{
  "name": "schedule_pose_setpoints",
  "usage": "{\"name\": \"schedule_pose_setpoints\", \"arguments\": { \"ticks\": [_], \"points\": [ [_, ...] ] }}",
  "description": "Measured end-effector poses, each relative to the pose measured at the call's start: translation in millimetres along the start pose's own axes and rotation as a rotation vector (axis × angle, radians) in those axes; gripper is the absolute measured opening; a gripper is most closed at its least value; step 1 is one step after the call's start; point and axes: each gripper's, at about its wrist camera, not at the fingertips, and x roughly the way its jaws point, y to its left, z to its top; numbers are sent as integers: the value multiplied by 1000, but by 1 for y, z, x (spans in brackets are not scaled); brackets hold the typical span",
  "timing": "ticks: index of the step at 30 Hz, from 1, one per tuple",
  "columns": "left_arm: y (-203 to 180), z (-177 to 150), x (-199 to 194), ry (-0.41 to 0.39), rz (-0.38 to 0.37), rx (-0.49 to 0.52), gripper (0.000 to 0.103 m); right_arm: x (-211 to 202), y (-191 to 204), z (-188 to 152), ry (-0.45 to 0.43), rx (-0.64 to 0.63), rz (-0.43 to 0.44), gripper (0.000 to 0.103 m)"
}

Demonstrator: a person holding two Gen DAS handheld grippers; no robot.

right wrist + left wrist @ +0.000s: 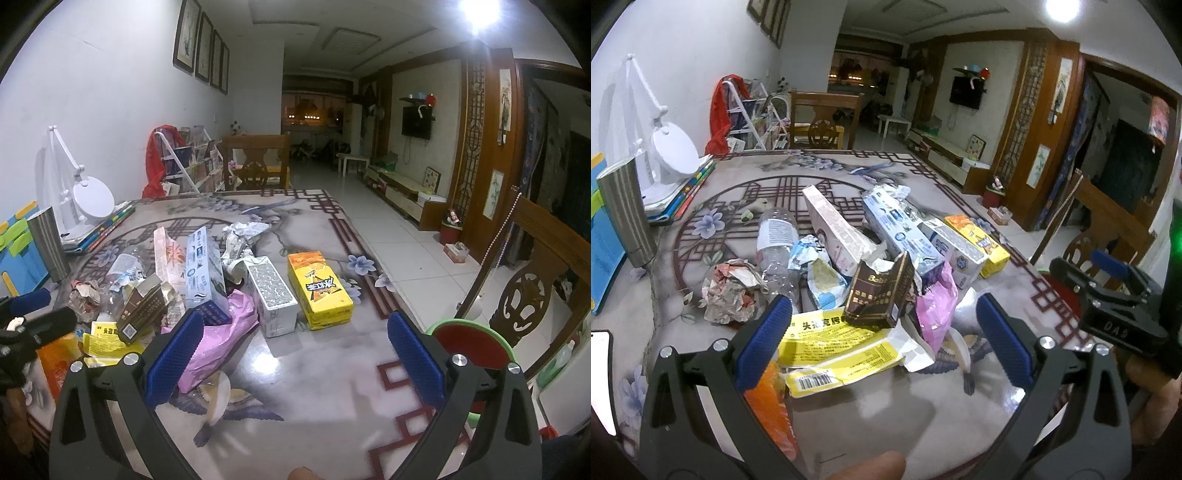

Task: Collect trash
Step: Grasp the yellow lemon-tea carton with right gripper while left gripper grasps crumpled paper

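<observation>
A heap of trash lies on the patterned table point(871, 424): a dark brown box point(877, 291), a yellow wrapper point(827, 343), a pink plastic bag point(936, 310), a crumpled paper ball point(729, 291), a clear bottle point(775, 240), long cartons point(834, 229) and a yellow drink box point(319, 291). My left gripper point(882, 332) hangs open just in front of the brown box and yellow wrapper, holding nothing. My right gripper point(295, 343) is open over bare tabletop, its left finger against the pink bag point(221, 332). The right gripper point(1108, 295) also shows at the right edge of the left wrist view.
A steel tumbler point(626, 214), a white desk lamp point(670, 147) on books and a blue folder stand at the table's left. A phone point(602, 373) lies at the near left edge. Wooden chairs point(532, 291) stand at the far and right sides; a red-and-green round object point(472, 343) sits beyond the right edge.
</observation>
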Motion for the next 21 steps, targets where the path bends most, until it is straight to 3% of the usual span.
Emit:
{"name": "schedule_pose_setpoints", "arguments": {
  "ticks": [5,9,15,21],
  "points": [
    [26,9,2,38,-1,-105,98,15,-6,16,50,-16,38,96],
    [36,20,2,67,97,-54,98,36,-17,36,91,-31,74,96],
    [76,29,16,176,126,-121,98,103,-39,56,243,-29,106,96],
    [117,38,50,296,154,-132,98,159,-50,76,336,-55,126,96]
  ]
}}
